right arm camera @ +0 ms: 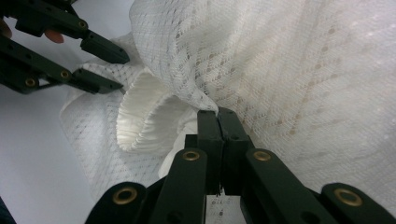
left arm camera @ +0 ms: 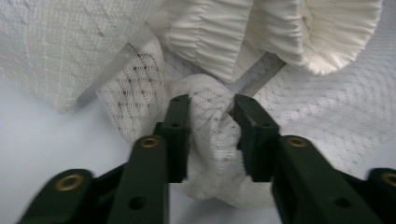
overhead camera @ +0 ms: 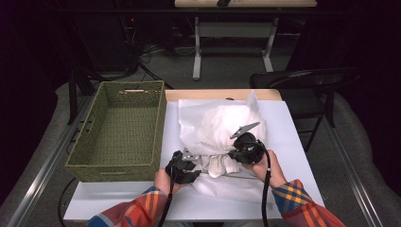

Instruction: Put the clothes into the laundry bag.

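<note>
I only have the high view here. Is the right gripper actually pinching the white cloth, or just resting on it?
Observer: Pinching. The right gripper has its jaws shut on an edge of the white cloth.
Operator: And the left one?
Observer: The left gripper has its jaws apart, with a bunched fold of the cloth between them.
Operator: Anything between the two?
Observer: A ribbed cuff of the cloth lies between the grippers.

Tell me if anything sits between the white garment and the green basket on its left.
Nothing visible does. The white garment lies on the table right beside the woven basket, with only a strip of bare tabletop between them. The basket's wall would have to be cleared, and its inside looks empty.
</note>
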### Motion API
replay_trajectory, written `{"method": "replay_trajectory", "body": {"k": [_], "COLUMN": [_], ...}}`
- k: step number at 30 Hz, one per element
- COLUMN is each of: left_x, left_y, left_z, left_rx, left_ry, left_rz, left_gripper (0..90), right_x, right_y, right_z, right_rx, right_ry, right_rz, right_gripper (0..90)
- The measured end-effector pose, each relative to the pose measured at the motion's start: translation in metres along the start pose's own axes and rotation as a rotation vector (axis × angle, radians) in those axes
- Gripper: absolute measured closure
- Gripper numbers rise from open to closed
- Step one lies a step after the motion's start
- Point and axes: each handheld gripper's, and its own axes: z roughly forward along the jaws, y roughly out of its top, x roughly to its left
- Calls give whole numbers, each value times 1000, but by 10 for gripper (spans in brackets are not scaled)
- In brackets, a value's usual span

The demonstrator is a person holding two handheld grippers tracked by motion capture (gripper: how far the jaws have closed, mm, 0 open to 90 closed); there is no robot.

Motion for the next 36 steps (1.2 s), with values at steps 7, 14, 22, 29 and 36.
{"method": "replay_trajectory", "body": {"k": [7,14,22,29,36], "left_x": [4,5,6,0,-19], "left_y": [-10,-26,-40,-25,-2], "left_z": [-14,-38,-53,-58,-25], "left_rx": [-22,-39,-16,-38,49], "left_ry": [-9,-29,-35,13,53], "left_rz": [-29,-55,-76,-32,40], "left_gripper": [860,860,827,436,334], "right_x": [0,0,4,4,6], "right_y": [0,0,1,2,2], "right_z": [-1,-1,-2,-2,-1], "right_rx": [-8,-9,-10,-4,-3], "right_ry": [-2,0,8,9,9], "right_rz": [-7,-7,-22,-17,-16], "right_gripper": [897,897,896,896,896]}}
